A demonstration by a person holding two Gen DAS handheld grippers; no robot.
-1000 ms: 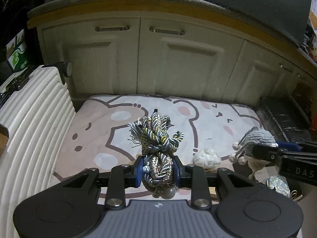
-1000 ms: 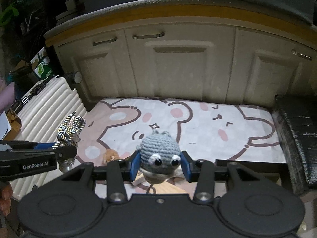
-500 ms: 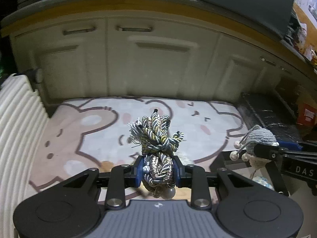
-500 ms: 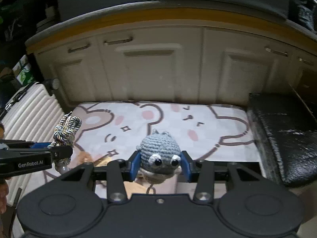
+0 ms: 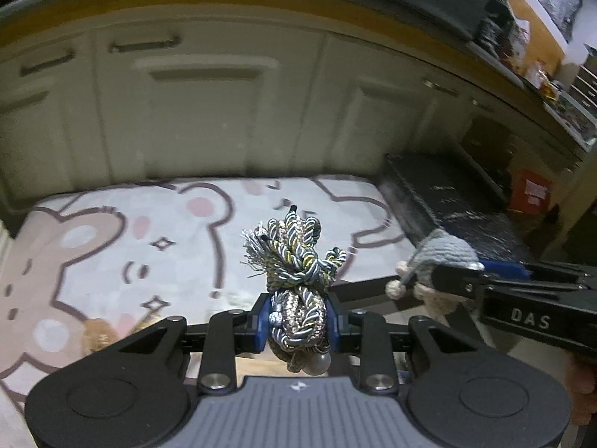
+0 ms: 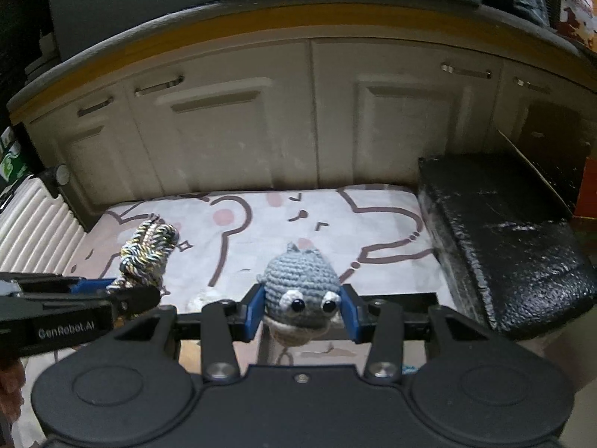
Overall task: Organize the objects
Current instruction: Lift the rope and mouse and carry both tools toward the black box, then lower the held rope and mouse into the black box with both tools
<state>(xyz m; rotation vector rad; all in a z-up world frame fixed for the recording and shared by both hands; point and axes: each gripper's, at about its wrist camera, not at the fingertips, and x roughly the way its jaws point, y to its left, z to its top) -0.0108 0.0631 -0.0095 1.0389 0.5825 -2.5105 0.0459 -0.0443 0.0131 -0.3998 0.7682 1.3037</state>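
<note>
My left gripper (image 5: 298, 323) clenches a knotted grey-and-yellow braided rope bundle (image 5: 296, 261); at three o'clock, my right gripper (image 6: 303, 313) grasps a grey crocheted big-eyed toy (image 6: 300, 287)

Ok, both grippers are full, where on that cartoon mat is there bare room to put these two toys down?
The mat is bare across its middle and far strip, between the cabinet doors behind and the black box on its right. The near edge is crowded: a brown thing, a white thing, and a black frame under the rope bundle and grey knitted toy.
</note>
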